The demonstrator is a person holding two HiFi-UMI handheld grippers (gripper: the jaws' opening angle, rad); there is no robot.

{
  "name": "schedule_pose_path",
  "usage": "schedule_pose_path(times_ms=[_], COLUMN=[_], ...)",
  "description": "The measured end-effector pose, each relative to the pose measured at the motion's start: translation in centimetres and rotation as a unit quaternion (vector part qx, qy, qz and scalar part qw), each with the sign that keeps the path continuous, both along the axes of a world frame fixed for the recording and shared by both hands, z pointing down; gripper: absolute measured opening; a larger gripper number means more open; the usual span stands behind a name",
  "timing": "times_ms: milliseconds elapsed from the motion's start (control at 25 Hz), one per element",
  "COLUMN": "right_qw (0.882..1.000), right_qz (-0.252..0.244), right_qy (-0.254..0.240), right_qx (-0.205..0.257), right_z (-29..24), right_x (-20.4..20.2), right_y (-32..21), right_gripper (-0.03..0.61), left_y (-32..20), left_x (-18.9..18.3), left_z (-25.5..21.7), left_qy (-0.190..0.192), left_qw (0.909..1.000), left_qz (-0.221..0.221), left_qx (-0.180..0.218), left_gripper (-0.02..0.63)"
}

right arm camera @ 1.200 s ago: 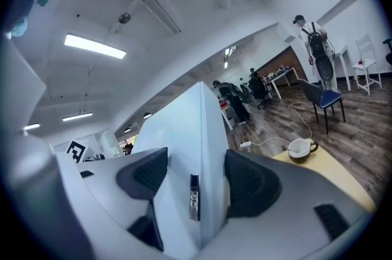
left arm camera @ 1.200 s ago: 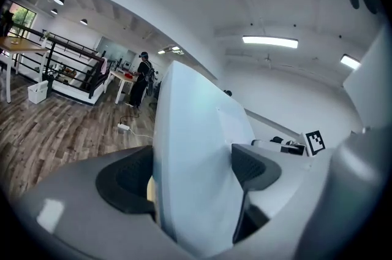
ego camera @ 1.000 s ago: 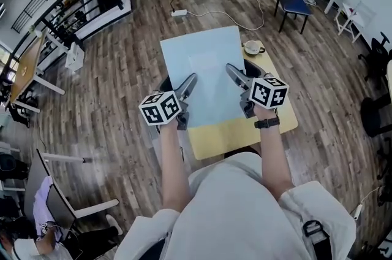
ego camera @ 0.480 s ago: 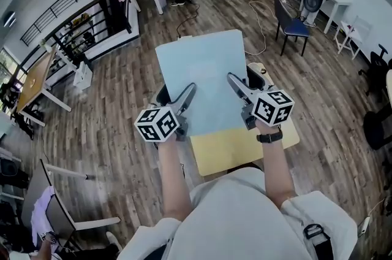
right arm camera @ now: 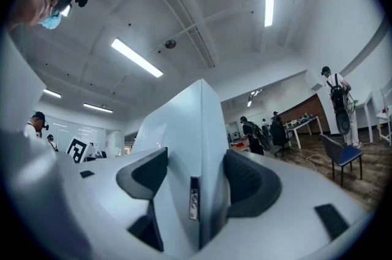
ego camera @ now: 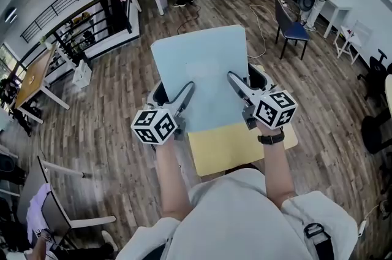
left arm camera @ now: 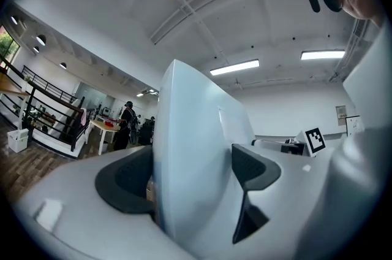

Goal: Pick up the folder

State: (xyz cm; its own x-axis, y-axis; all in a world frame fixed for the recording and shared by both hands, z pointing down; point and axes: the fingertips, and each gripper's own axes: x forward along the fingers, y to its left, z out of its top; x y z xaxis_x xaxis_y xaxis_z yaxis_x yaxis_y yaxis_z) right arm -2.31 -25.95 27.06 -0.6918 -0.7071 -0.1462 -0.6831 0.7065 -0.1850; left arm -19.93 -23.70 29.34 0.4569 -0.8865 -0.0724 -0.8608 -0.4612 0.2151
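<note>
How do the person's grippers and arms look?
The left gripper and right gripper have pale grey bodies, dark grey pads and a cube with black-and-white square markers. The person wears a light short-sleeved shirt and a black wristband on the right wrist.

The right gripper (right arm camera: pixel 199 178) clamps the folder (right arm camera: pixel 184 130) (pale blue, standing on edge) between its dark fingers (right arm camera: pixel 251 182).

The folder (ego camera: pixel 199 65) is hanging between the left gripper (ego camera: pixel 187 91) and the right gripper (ego camera: pixel 235 82), the table (ego camera: pixel 236 148) lying beneath them.
</note>
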Motion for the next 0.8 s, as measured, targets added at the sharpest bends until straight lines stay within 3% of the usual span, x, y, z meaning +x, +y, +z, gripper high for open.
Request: schedule_pose_path(times_ms=[800], right_qw=[0.999], right_qz=[0.01], right_qy=[0.016], right_qx=[-0.027], right_z=[3.5], right_x=[0.3], right_y=[-3.1], right_gripper=[0.305], left_y=[-3.4], left_x=[0.4], left_z=[3.5], left_qy=[0.004], left_qw=[0.9998], left_qz=[0.009], left_qx=[-0.014], left_gripper=[0.408])
